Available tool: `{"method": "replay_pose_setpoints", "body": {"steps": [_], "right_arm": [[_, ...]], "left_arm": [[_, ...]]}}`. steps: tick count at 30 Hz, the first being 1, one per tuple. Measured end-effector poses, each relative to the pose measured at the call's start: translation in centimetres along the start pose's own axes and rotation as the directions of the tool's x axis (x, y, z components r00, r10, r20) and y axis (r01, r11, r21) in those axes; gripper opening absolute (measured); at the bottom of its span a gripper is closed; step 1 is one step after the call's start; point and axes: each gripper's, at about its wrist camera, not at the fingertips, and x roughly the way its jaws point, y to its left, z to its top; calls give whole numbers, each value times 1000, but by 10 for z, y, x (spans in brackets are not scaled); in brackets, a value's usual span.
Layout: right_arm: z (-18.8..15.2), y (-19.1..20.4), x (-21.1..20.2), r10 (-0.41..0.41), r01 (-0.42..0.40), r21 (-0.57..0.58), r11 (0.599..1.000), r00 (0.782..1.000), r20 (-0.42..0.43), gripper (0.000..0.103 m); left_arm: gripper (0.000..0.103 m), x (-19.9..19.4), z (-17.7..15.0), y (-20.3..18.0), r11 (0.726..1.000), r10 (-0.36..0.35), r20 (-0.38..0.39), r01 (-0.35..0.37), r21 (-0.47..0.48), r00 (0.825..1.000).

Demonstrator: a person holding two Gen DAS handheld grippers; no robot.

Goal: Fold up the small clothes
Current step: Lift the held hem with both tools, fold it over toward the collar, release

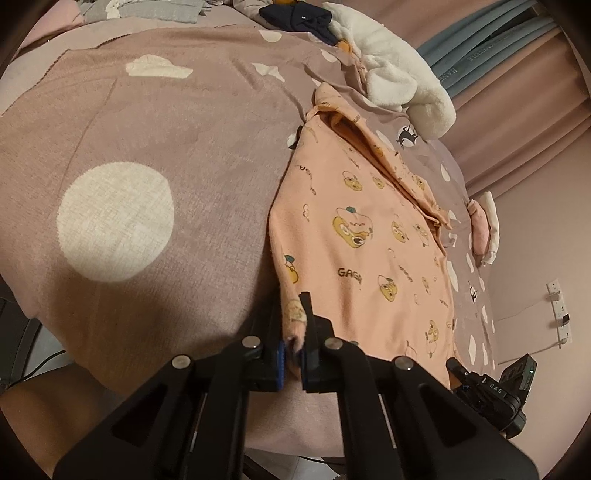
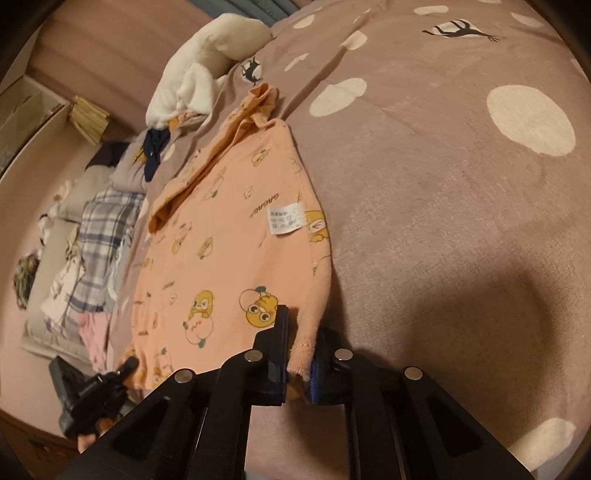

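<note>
A small peach garment (image 1: 354,236) printed with yellow cartoon figures lies spread on a mauve bedspread (image 1: 147,147) with white dots. My left gripper (image 1: 293,332) is shut on the garment's near left corner. My right gripper (image 2: 301,343) is shut on its near right corner, where the hem is pinched between the jaws. In the right wrist view the garment (image 2: 229,240) shows a white care label (image 2: 286,218). Its far end is bunched and folded over. Each gripper shows at the edge of the other's view, the right gripper (image 1: 491,391) and the left gripper (image 2: 96,391).
A white fluffy garment (image 1: 399,74) and a dark navy item (image 1: 295,18) lie at the far end of the bed. A pile of plaid and other clothes (image 2: 96,236) lies beyond the garment in the right wrist view. Curtains (image 1: 517,55) hang behind.
</note>
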Motion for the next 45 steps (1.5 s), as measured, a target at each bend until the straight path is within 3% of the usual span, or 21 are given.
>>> {"method": "replay_pose_setpoints", "body": {"steps": [6, 15, 20, 27, 31, 35, 43, 45], "right_arm": [[1, -1, -5, 16, -17, 30, 999, 999, 43, 7], [3, 13, -25, 85, -83, -18, 996, 986, 143, 7], [5, 16, -24, 115, -114, -16, 993, 983, 146, 7], [6, 13, -25, 134, -136, 2, 991, 980, 147, 7], [25, 24, -24, 162, -160, -29, 987, 980, 116, 7], [44, 36, -25, 200, -196, -46, 980, 971, 128, 7], [71, 69, -15, 97, -78, -152, 985, 987, 126, 7], [75, 74, -15, 87, -64, -178, 982, 988, 128, 7]], "left_arm": [[3, -8, 3, -4, 997, -74, 21, 74, -13, 997], [3, -16, 6, -11, 994, -112, 44, 113, -11, 993], [3, -14, 9, -11, 984, -178, 25, 178, -18, 984], [2, -16, 14, -6, 977, -203, 38, 205, -61, 978], [2, -14, 27, -14, 978, -205, 19, 205, -40, 979], [2, -9, 45, -16, 954, -287, 19, 288, -81, 958], [2, -4, 82, -30, 976, -211, 71, 214, -36, 975], [2, 0, 88, -32, 974, -220, 63, 223, -29, 973]]}}
